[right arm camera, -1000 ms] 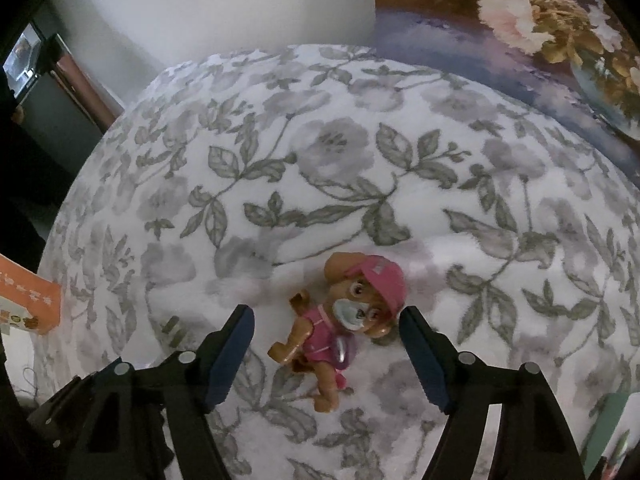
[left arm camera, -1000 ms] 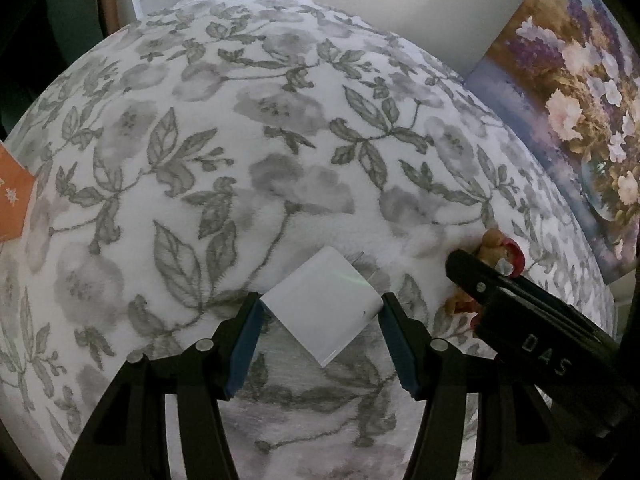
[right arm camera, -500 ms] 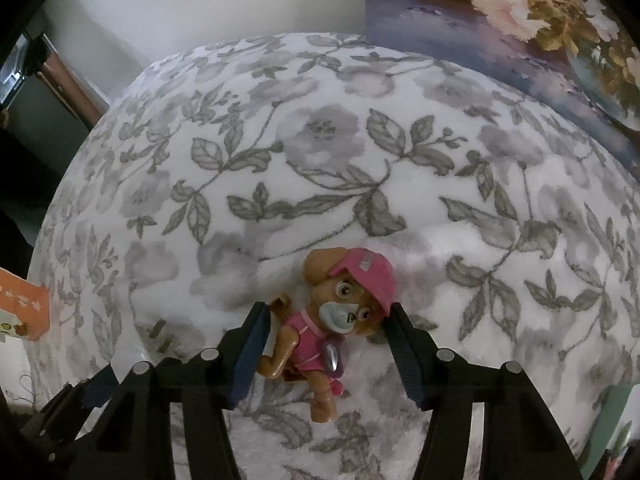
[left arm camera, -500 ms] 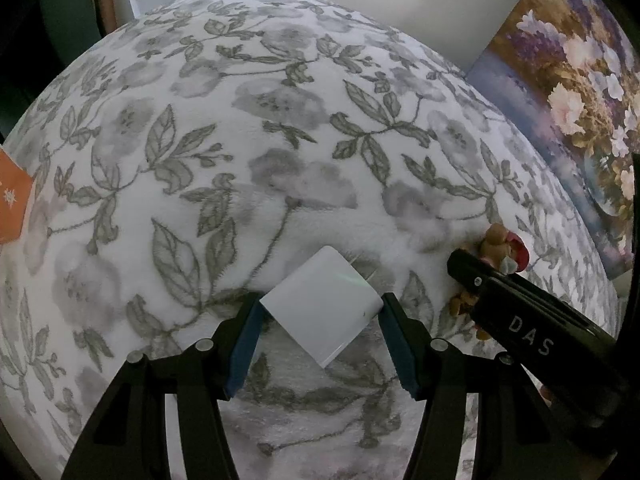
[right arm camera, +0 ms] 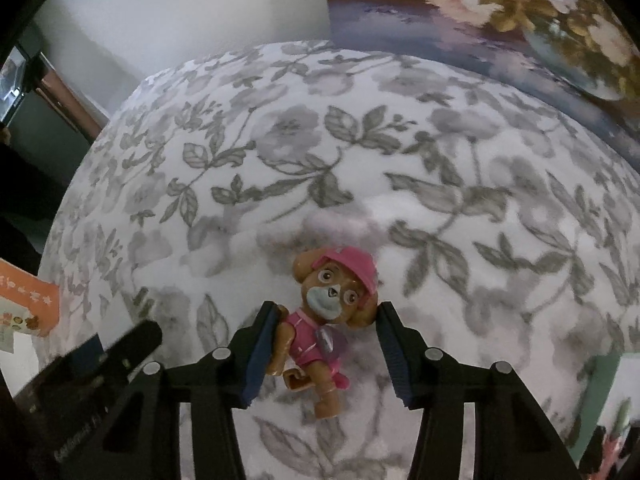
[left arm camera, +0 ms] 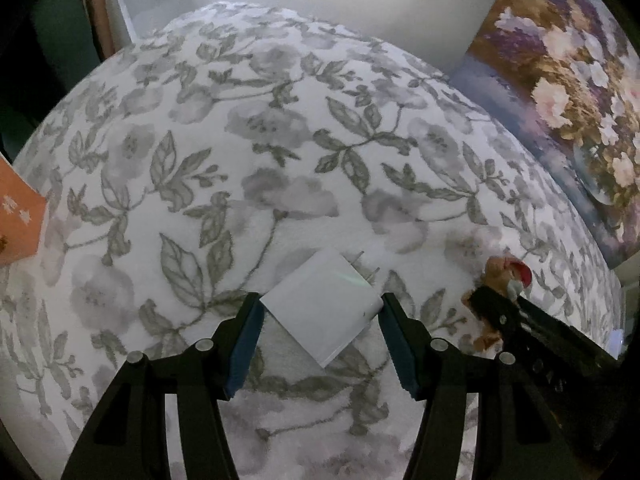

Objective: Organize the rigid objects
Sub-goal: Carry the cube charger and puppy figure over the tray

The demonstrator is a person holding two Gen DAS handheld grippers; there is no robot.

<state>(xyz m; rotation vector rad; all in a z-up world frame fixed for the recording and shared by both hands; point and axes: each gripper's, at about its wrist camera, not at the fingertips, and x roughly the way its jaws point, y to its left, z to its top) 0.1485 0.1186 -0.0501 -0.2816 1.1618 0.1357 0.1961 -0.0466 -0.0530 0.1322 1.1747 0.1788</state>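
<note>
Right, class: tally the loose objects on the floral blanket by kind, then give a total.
White charger: 1
Toy dog figure: 1
Orange box at the blanket's edge: 1
Total: 3

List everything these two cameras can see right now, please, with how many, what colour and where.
White square plug-in charger: one, white, lying on the blanket between the left gripper's fingers, prongs pointing away.
Brown toy puppy figure in a pink cap and vest: one, brown and pink, lying on the blanket between the right gripper's fingers.
Fluffy floral blanket: one, white with grey leaves, under everything.
Flower painting: one, purple and cream, at the far right edge.
Orange printed card: one, orange, at the left edge.
Left gripper: one, black with blue pads, closed onto the charger's corners.
Right gripper: one, black with blue pads, closed against the puppy.
</note>
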